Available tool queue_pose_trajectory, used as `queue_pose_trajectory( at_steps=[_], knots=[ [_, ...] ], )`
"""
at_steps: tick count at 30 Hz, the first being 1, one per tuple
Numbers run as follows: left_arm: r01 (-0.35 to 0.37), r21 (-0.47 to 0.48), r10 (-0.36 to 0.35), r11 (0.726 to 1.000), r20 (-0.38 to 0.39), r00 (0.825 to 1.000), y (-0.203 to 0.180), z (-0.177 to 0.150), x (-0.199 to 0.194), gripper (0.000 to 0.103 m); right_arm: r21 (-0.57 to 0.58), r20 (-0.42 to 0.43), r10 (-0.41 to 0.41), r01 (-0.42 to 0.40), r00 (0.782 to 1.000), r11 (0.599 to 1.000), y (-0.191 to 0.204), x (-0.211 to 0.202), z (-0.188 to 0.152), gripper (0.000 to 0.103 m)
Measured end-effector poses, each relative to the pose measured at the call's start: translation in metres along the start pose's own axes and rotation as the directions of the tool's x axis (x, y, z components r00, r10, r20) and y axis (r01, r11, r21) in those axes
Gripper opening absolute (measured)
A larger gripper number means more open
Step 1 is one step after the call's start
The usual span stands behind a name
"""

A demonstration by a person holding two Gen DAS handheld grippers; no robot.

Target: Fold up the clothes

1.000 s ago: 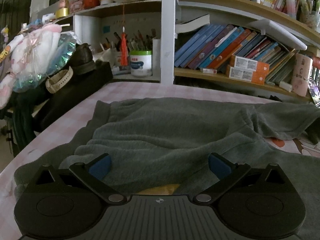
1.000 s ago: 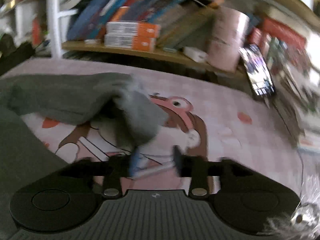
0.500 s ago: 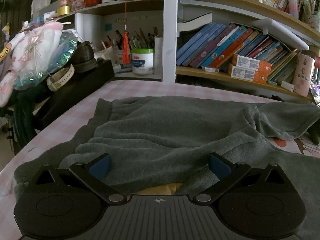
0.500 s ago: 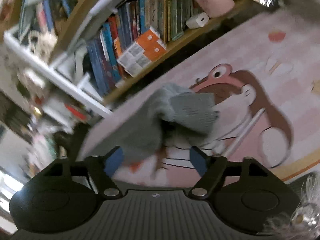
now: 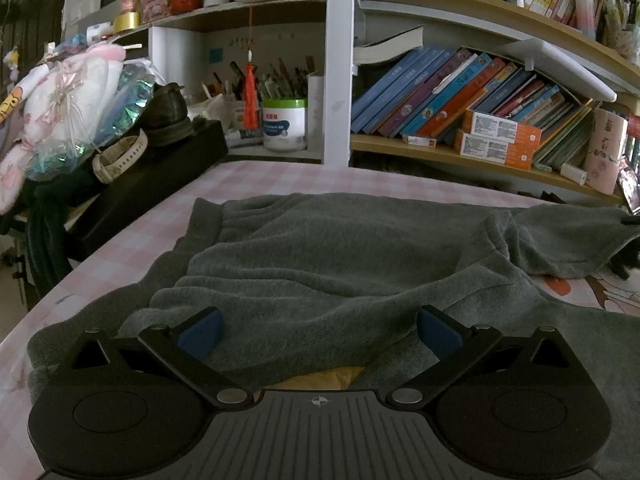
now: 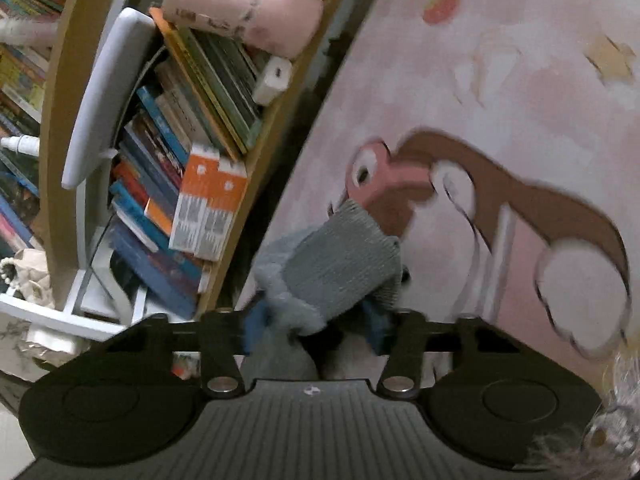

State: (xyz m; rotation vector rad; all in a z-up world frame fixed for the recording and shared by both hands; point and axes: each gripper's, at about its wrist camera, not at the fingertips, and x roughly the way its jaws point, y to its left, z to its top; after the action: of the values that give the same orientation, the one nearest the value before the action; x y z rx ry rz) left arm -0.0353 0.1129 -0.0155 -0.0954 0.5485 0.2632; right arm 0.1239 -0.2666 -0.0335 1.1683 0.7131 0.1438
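Observation:
A dark grey fleece garment (image 5: 328,264) lies spread on the pink checked table cover (image 5: 280,178). One sleeve (image 5: 568,240) trails off to the right. My left gripper (image 5: 320,332) hovers low over the garment's near edge, jaws wide open, with nothing pinched between the blue pads (image 5: 200,330). In the right wrist view the picture is rolled sideways. My right gripper (image 6: 316,326) is closing its jaws around the ribbed grey sleeve cuff (image 6: 340,264), and the pads touch the fabric on both sides. The cuff stands out ahead of the fingers over a cartoon print (image 6: 480,200) on the cover.
A bookshelf (image 5: 460,152) full of books runs along the far edge of the table. A white tub (image 5: 285,124) and pens stand in a cubby. At the left sit a black box (image 5: 152,172), a wristband and wrapped soft toys (image 5: 60,112). A pink cylinder (image 6: 240,8) stands on the shelf.
The right gripper rolled strongly, opened, then narrowed its jaws around the sleeve cuff. The left gripper and the garment body stayed put.

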Motion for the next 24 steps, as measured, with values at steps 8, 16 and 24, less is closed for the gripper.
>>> queue_pose_trajectory(
  at_steps=[8,16,24],
  knots=[
    [0.0,-0.003,0.0,1.0,-0.007,1.0,0.0,0.0,0.001,0.103,-0.546,0.111,0.277,-0.174,0.954,0.82,0.074,-0.034,0.017,0.018],
    [0.0,-0.003,0.0,1.0,-0.009,1.0,0.0,0.0,0.002,0.103,-0.349,0.144,-0.19,0.229,0.971,0.909,-0.005,-0.011,0.042,0.041],
    [0.0,-0.006,0.0,1.0,-0.02,1.0,0.001,0.0,0.003,0.103,-0.389,0.087,-0.169,0.19,0.982,0.901,0.006,-0.007,0.033,0.048]
  ],
)
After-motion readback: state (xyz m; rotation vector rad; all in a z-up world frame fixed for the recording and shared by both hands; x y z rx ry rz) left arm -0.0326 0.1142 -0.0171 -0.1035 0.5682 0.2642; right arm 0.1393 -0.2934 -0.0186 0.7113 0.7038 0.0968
